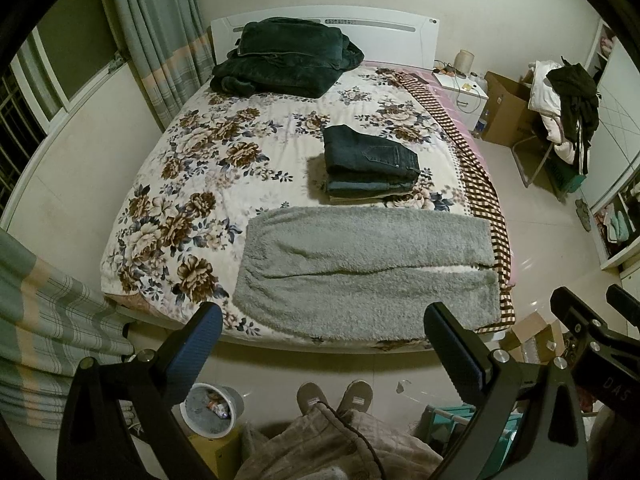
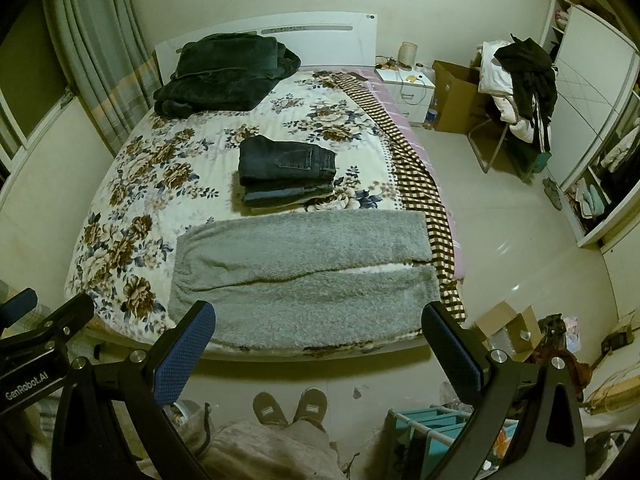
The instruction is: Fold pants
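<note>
Both grippers, left gripper (image 1: 324,344) and right gripper (image 2: 320,342), hang spread and empty above the grey fleece pants (image 1: 360,276) lying flat at the bed's (image 1: 168,184) near edge, where a shallow pinch could lift only one fluffy layer and skew the fold.

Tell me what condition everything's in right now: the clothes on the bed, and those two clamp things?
Grey fleece pants: spread flat across the near end of the bed, legs side by side, not yet folded.
Stack of jeans: folded, piled behind the grey pants.
Dark green blanket: loosely folded by the headboard.
Left gripper: open, holding nothing, off the bed.
Right gripper: open, holding nothing, off the bed.
</note>
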Tool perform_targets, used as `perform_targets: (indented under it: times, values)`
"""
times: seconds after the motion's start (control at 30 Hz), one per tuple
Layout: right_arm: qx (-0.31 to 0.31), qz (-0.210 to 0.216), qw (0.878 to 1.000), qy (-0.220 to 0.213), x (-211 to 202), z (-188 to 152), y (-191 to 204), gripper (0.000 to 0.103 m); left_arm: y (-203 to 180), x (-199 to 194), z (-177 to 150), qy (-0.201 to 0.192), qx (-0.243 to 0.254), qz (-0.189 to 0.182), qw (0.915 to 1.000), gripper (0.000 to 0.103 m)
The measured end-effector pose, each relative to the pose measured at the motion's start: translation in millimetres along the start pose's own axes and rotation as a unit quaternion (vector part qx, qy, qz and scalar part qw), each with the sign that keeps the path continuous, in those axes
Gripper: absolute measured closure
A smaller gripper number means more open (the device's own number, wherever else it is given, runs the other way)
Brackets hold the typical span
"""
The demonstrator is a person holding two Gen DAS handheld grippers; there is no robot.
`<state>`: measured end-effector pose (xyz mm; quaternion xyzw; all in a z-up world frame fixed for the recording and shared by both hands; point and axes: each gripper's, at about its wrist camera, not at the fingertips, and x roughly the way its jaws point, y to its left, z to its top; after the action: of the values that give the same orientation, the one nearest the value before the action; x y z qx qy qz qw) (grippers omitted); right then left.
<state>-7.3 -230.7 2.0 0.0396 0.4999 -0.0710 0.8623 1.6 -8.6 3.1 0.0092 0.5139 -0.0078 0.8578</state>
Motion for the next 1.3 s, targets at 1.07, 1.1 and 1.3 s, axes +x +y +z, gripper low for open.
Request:
perform_targets:
  times: [1.07, 1.1, 1.3]
  values:
    - [-0.004, -0.002, 1.0, 0.004, 8.3, 0.8, 0.3, 0.0, -8.3, 2.8, 9.3, 0.002, -0.001, -0.003, 1.0, 0.0]
    - [-0.004, -0.002, 1.0, 0.004, 8.5, 0.9, 0.5, 0.0, -9.7, 2.8, 10.3, 0.002, -0.001, -0.003, 1.0, 0.0]
    - [-0.004, -0.003, 1.0, 0.006, 8.7, 1.2, 0.3, 0.0, -8.6, 2.7, 9.2, 0.002, -0.002, -0.003, 1.0, 0.0]
